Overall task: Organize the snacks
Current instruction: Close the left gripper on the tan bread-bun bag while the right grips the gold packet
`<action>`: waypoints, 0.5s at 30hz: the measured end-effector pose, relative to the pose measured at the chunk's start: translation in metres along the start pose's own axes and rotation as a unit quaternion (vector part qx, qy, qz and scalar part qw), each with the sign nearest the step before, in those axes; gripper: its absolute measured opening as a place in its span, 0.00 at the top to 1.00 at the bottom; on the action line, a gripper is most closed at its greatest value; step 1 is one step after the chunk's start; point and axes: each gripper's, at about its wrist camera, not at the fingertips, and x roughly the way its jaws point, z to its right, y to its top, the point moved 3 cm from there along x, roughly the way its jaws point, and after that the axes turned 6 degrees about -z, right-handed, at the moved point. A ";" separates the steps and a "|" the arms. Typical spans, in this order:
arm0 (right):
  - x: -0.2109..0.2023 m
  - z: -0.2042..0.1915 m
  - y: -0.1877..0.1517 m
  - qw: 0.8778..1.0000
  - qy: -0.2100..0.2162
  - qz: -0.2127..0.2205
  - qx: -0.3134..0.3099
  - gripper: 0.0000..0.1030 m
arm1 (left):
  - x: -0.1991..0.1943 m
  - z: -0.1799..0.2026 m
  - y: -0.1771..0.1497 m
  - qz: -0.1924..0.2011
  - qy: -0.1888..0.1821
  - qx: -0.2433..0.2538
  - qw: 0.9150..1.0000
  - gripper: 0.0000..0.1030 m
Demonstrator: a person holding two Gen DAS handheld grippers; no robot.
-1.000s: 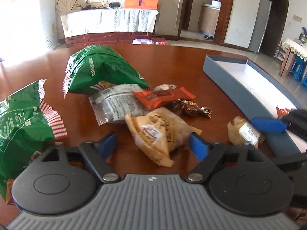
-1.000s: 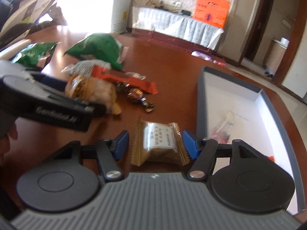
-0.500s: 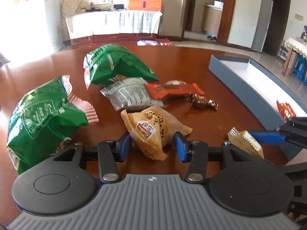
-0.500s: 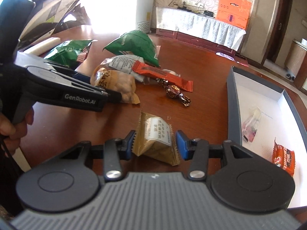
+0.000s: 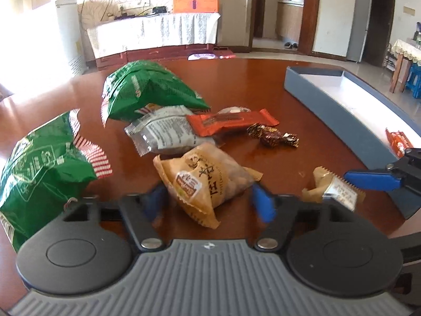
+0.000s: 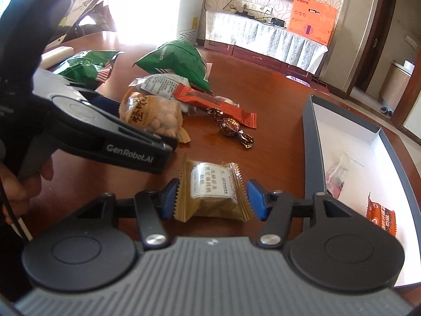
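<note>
My left gripper point(image 5: 210, 200) is shut on a tan peanut snack bag point(image 5: 205, 181) and holds it over the brown table; the bag also shows in the right wrist view point(image 6: 154, 117). My right gripper point(image 6: 211, 201) is shut on a small gold snack packet point(image 6: 211, 194), seen from the left wrist view point(image 5: 334, 189) too. A grey box with a white inside point(image 6: 313, 137) stands to the right and holds an orange packet point(image 6: 381, 217) and a clear pink packet point(image 6: 338, 173).
On the table lie two green chip bags point(image 5: 147, 92) point(image 5: 39, 168), a silver packet point(image 5: 165, 131), an orange bar point(image 5: 231, 122) and a brown foil candy point(image 5: 273, 137). The box wall point(image 5: 342, 121) runs along the right.
Both grippers have closed on their packets over the last second and lifted slightly. The views have risen and pulled back from the table.
</note>
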 end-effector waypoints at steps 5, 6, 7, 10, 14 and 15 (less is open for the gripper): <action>-0.003 0.001 0.000 1.000 0.001 -0.003 0.005 0.54 | -0.004 0.001 0.001 0.002 -0.005 -0.006 1.000 0.49; -0.004 0.002 0.000 1.000 0.001 -0.004 0.008 0.54 | -0.006 0.002 0.002 0.004 0.001 -0.003 1.000 0.50; -0.004 0.003 -0.001 1.000 0.001 -0.005 0.011 0.55 | -0.007 0.004 0.003 0.006 0.009 0.000 1.000 0.51; -0.005 0.006 -0.002 1.000 0.002 -0.007 0.022 0.55 | -0.011 0.007 0.005 0.011 0.017 0.003 1.000 0.52; -0.007 0.008 -0.003 1.000 0.003 -0.007 0.030 0.56 | -0.016 0.012 0.008 0.020 0.016 0.005 1.000 0.53; -0.007 0.008 -0.003 1.000 0.003 -0.008 0.030 0.56 | -0.017 0.013 0.009 0.021 0.014 0.003 1.000 0.53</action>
